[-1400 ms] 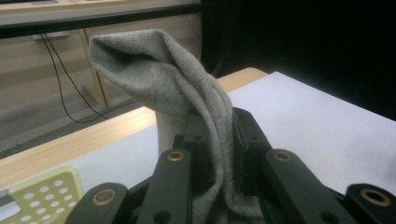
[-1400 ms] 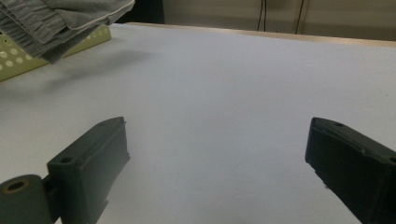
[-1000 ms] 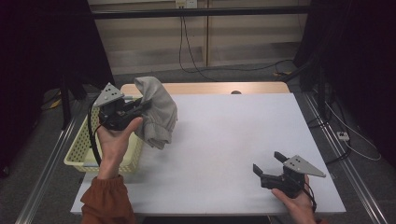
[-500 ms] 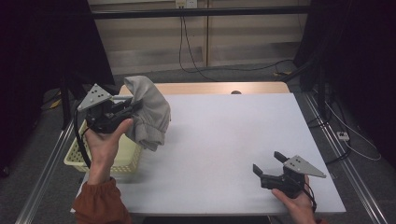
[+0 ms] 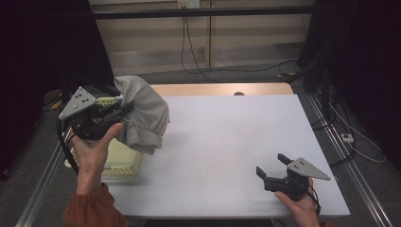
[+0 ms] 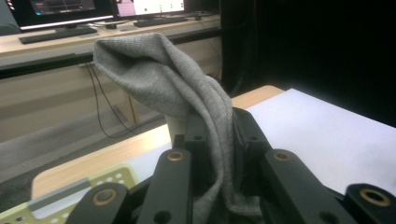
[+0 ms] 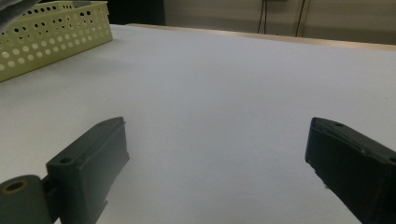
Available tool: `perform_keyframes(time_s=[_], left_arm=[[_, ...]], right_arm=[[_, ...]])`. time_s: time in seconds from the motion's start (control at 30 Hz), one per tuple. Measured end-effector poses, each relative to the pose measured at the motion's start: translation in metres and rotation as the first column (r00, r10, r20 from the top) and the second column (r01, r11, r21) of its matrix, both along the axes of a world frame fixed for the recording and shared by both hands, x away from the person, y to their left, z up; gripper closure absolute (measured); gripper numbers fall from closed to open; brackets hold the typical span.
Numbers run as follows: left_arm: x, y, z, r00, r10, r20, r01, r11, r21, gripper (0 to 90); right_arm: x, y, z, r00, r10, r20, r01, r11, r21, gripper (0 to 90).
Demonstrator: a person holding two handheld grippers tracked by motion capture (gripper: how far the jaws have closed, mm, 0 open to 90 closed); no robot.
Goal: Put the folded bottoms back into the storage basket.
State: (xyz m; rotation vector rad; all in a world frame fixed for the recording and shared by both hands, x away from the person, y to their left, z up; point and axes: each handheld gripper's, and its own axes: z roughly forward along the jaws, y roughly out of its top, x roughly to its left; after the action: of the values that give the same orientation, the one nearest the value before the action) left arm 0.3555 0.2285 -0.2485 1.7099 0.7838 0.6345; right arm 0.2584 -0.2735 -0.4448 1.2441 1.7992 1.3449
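From above, we are holding a grey ribbed knit cloth (image 5: 142, 116) in the left gripper (image 5: 124, 109), lifted over the table's left edge, above a pale yellow perforated plastic basket (image 5: 124, 163). Along the left gripper's jaws, we are seeing them clamped on the cloth (image 6: 187, 93), which is bunching upward. Along the right gripper (image 7: 217, 163), we are keeping jaws wide apart, empty, low over the white tabletop (image 7: 224, 79). We judge a carry is under way; next likely calls for laying it flat.

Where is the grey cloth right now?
The grey cloth hangs pinched in the left gripper, held up at the table's left side, above the yellow basket.
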Motion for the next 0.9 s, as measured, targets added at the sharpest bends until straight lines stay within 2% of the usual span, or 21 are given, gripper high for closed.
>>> perform_keyframes(time_s=[0.23, 0.3, 0.53, 0.63, 0.73, 0.8, 0.9], left_arm=[[-0.002, 0.011, 0.002, 0.9997, 0.023, 0.006, -0.023, 0.9996, -0.015, 78.4], [-0.003, 0.013, 0.005, 0.9995, 0.028, 0.012, -0.028, 0.9996, 0.002, 78.4], [-0.004, 0.024, 0.011, 0.9982, 0.053, 0.027, -0.052, 0.9984, -0.020, 78.4], [-0.006, 0.027, 0.010, 0.9980, 0.059, 0.025, -0.059, 0.9982, 0.006, 78.4], [-0.005, 0.036, 0.009, 0.9970, 0.075, 0.021, -0.075, 0.9972, 0.007, 78.4], [-0.005, 0.043, 0.008, 0.9967, 0.079, 0.020, -0.078, 0.9967, -0.022, 78.4], [-0.004, 0.049, 0.005, 0.9956, 0.093, 0.012, -0.093, 0.9954, -0.023, 78.4]], right_arm=[[-0.001, 0.001, 0.001, 1.0000, 0.001, 0.003, -0.001, 1.0000, -0.003, 5.4], [0.000, 0.001, 0.000, 1.0000, 0.001, 0.003, -0.001, 1.0000, -0.003, 5.4], [0.000, 0.002, 0.000, 1.0000, 0.001, -0.003, -0.001, 1.0000, -0.005, 5.5], [0.000, 0.002, 0.000, 1.0000, 0.002, -0.004, -0.002, 1.0000, -0.008, 5.5], [0.000, 0.001, 0.000, 1.0000, 0.000, -0.003, 0.000, 1.0000, -0.004, 5.4], [0.000, 0.002, 0.000, 1.0000, -0.001, -0.006, 0.001, 1.0000, -0.004, 5.4], [0.000, 0.002, 0.000, 1.0000, 0.000, -0.005, 0.000, 1.0000, -0.004, 5.4]])
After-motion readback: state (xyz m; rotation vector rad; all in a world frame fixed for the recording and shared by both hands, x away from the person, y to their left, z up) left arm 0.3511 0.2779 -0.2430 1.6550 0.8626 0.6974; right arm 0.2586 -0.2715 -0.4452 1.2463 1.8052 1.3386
